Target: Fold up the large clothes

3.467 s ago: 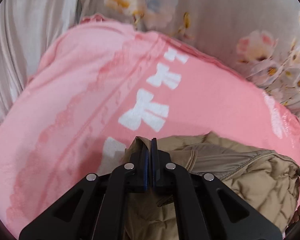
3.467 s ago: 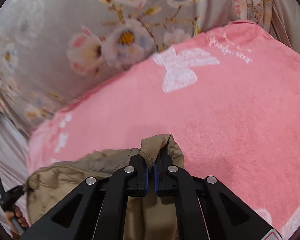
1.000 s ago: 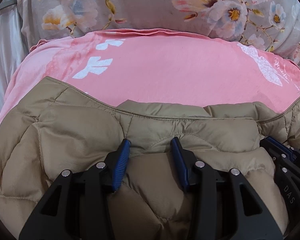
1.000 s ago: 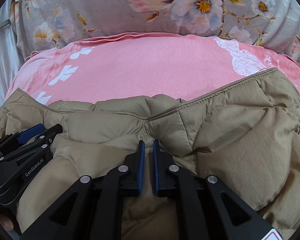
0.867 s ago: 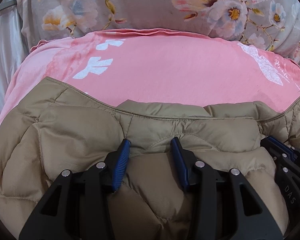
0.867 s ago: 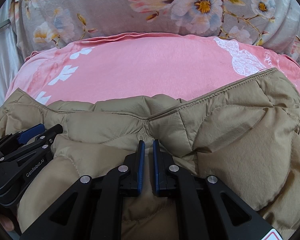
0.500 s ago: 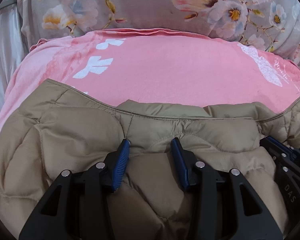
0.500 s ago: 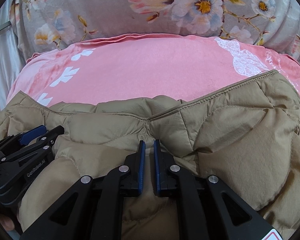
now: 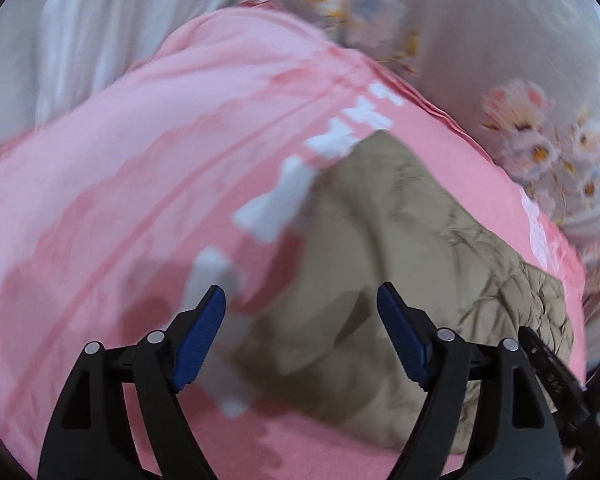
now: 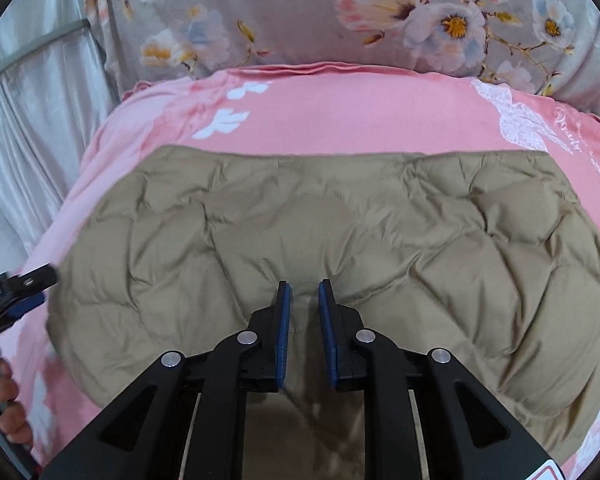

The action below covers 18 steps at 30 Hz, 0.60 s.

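A tan quilted puffer jacket (image 10: 340,232) lies folded in a wide flat bundle on the pink blanket (image 10: 340,116). It also shows in the left wrist view (image 9: 400,248), blurred, to the right. My right gripper (image 10: 303,292) hangs just above the jacket's near edge, its jaws a little apart and empty. My left gripper (image 9: 300,308) is wide open and empty above the jacket's left edge and the pink blanket (image 9: 140,184); it also shows at the left edge of the right wrist view (image 10: 20,284).
A grey floral bedcover (image 10: 300,12) lies behind the blanket. A pale silvery curtain (image 10: 40,120) hangs at the left. The person's fingers (image 10: 8,400) show at the lower left of the right wrist view.
Both grippers have let go of the jacket and pulled back. The left has opened wide and swung left; the right has opened slightly. The jacket now lies flat in a folded bundle.
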Available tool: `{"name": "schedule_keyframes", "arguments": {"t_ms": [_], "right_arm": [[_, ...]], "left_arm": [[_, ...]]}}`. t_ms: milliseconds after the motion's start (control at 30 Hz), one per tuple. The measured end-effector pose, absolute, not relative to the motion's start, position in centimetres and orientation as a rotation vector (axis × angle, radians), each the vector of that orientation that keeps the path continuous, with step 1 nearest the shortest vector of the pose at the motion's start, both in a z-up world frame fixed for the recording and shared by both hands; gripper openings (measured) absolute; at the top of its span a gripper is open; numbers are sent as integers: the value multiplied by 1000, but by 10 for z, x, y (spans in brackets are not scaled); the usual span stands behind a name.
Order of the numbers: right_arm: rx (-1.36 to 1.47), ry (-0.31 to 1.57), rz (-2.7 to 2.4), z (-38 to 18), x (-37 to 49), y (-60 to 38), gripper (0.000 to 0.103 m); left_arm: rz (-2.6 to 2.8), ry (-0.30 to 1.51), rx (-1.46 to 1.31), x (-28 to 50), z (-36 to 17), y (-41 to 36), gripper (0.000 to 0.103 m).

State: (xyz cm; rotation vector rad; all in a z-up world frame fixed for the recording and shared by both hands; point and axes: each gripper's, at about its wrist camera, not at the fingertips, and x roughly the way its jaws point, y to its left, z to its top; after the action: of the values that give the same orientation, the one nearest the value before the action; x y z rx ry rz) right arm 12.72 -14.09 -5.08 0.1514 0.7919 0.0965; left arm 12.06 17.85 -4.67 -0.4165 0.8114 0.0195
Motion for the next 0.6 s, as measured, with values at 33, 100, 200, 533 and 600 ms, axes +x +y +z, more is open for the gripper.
{"name": "schedule_keyframes", "arguments": {"t_ms": [33, 100, 200, 533, 600], "right_arm": [[134, 794, 88, -56, 128, -138, 17], [102, 792, 79, -64, 129, -133, 17], [92, 784, 70, -74, 131, -132, 17], [131, 737, 69, -87, 126, -133, 16], [136, 733, 75, -87, 126, -134, 16]], "left_arm": [[15, 812, -462, 115, -54, 189, 76], [-13, 833, -533, 110, -73, 202, 76], [-72, 858, -637, 108, -94, 207, 78], [-158, 866, -604, 131, -95, 154, 91], [-155, 870, -604, 137, -90, 146, 67]]}}
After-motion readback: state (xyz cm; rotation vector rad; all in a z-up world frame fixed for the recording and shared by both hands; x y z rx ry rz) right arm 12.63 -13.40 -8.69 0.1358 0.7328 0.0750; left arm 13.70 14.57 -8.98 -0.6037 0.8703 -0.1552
